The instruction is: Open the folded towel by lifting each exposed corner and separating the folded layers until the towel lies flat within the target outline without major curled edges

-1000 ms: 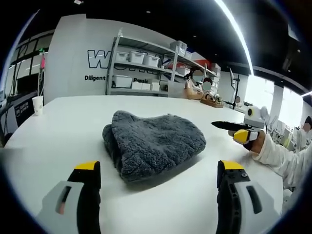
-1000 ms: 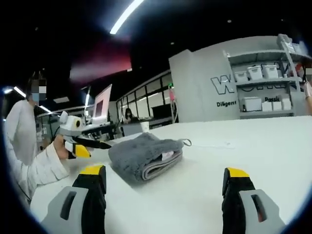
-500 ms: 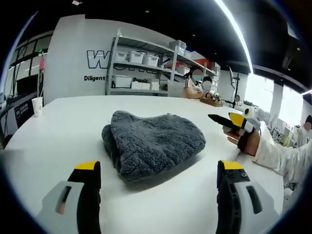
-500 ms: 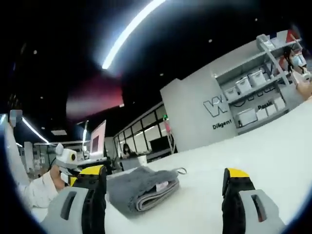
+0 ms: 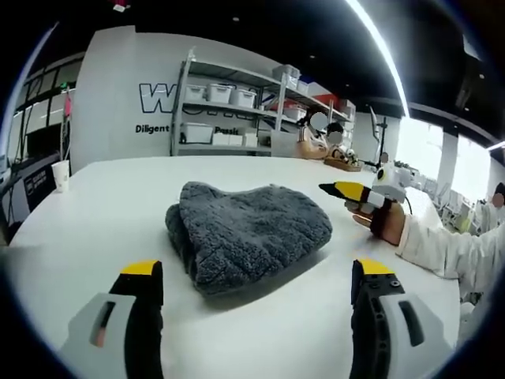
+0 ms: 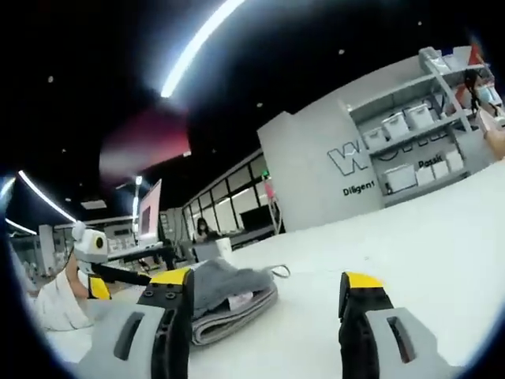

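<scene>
A plush, fuzzy grey towel [image 5: 248, 233] lies folded in a rounded bundle at the centre of the smooth white surface [image 5: 102, 205]. The left hand-held gripper [image 5: 256, 288] stands released, jaws wide apart, below it in the frame. The right hand-held gripper [image 6: 264, 296] is also spread, near the towel's layered edge. Metal shelving [image 5: 229, 110] with white bins lines the grey wall.

White table [image 5: 95, 205]: folded grey towel [image 5: 248, 230], probably paper cup [image 5: 60, 170].

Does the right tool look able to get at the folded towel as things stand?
Probably yes. The right tool stands open, facing the grey towel's layered edge across bare white table; nothing lies between. The left tool sits on the opposite side.
</scene>
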`<state>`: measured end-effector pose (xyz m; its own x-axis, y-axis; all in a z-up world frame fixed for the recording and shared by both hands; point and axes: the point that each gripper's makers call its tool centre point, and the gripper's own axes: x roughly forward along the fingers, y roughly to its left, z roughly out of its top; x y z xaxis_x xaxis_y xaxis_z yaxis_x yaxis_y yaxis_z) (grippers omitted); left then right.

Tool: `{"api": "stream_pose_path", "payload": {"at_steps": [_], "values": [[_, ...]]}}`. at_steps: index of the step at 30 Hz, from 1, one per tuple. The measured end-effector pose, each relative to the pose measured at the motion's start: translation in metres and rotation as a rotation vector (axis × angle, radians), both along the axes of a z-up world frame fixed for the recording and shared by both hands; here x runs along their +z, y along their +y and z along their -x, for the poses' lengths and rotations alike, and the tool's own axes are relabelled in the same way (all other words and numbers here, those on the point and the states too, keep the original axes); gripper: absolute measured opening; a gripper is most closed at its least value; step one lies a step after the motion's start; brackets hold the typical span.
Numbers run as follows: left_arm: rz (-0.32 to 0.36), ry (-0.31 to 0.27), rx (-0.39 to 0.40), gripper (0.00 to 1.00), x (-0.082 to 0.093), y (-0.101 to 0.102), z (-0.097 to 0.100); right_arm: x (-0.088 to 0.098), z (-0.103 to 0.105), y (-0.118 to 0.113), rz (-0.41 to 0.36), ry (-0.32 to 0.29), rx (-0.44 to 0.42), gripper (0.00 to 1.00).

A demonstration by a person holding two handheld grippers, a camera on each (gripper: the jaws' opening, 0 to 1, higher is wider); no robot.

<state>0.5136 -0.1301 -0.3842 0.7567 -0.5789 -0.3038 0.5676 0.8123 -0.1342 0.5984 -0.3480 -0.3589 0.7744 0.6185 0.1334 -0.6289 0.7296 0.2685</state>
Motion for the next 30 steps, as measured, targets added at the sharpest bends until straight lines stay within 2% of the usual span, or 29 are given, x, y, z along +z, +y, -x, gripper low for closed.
{"api": "stream_pose_path", "payload": {"at_steps": [9,11,12,22,30], "values": [[-0.005,0.005,0.009,0.98,-0.001,0.003,-0.002,-0.005,-0.024,0.01,0.036,0.01,-0.009,0.57],[-0.009,0.005,0.009,0.98,-0.002,0.003,-0.002,-0.009,-0.024,0.018,0.055,0.026,0.025,0.48],[-0.01,0.005,0.01,0.98,-0.002,0.003,-0.002,-0.01,-0.023,0.023,0.04,0.05,0.059,0.46],[-0.013,0.005,0.013,0.98,-0.002,0.004,-0.001,-0.017,-0.043,0.032,0.045,0.092,0.06,0.4],[-0.016,0.009,0.016,0.98,-0.004,0.004,-0.001,-0.022,-0.051,0.041,0.003,0.159,0.081,0.35]]}}
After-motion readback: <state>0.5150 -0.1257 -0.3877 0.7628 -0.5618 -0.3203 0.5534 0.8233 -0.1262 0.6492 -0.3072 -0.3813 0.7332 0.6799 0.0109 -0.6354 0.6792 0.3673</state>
